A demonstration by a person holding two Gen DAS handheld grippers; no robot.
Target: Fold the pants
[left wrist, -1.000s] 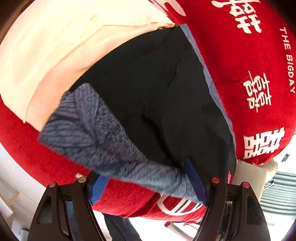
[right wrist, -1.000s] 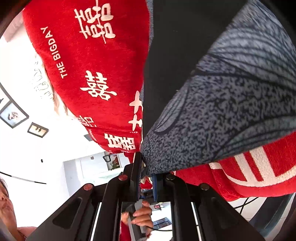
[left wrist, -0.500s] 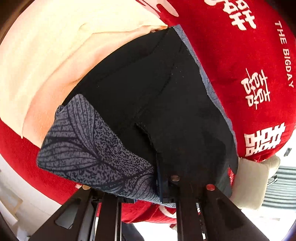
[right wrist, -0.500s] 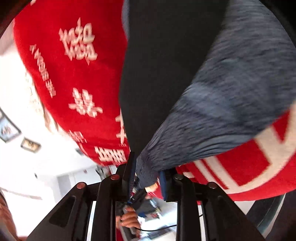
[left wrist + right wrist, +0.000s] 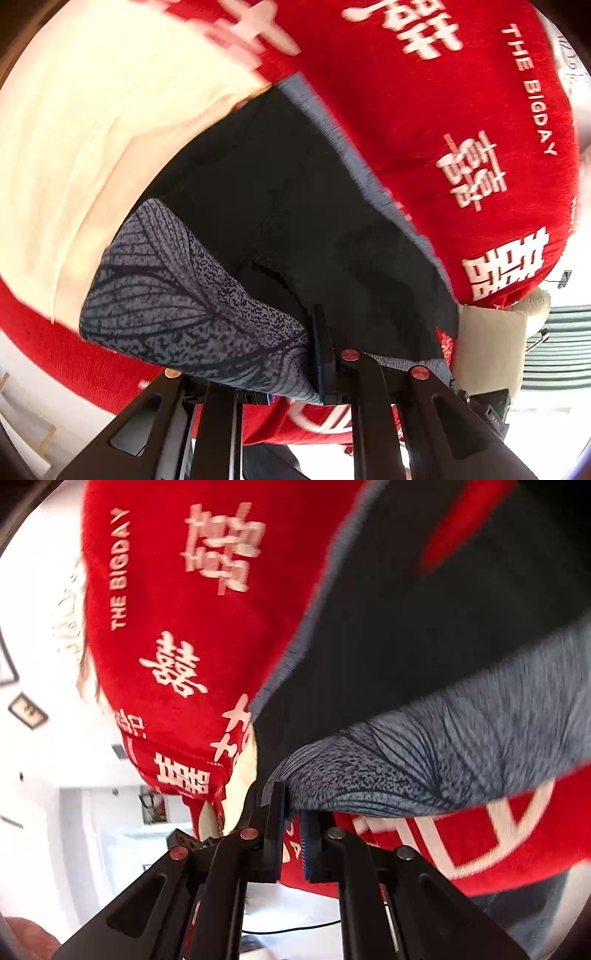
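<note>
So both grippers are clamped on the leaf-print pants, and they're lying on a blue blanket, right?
Not blue. The blanket under the leaf-print pants is red with white lettering, as the left wrist view shows. Left gripper and right gripper are indeed clamped on the pants.

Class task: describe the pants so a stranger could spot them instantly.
Find the red blanket with white characters. On it lie the pants, beside a cream cloth. They alone are black, with a grey leaf-veined edge turned up.
</note>
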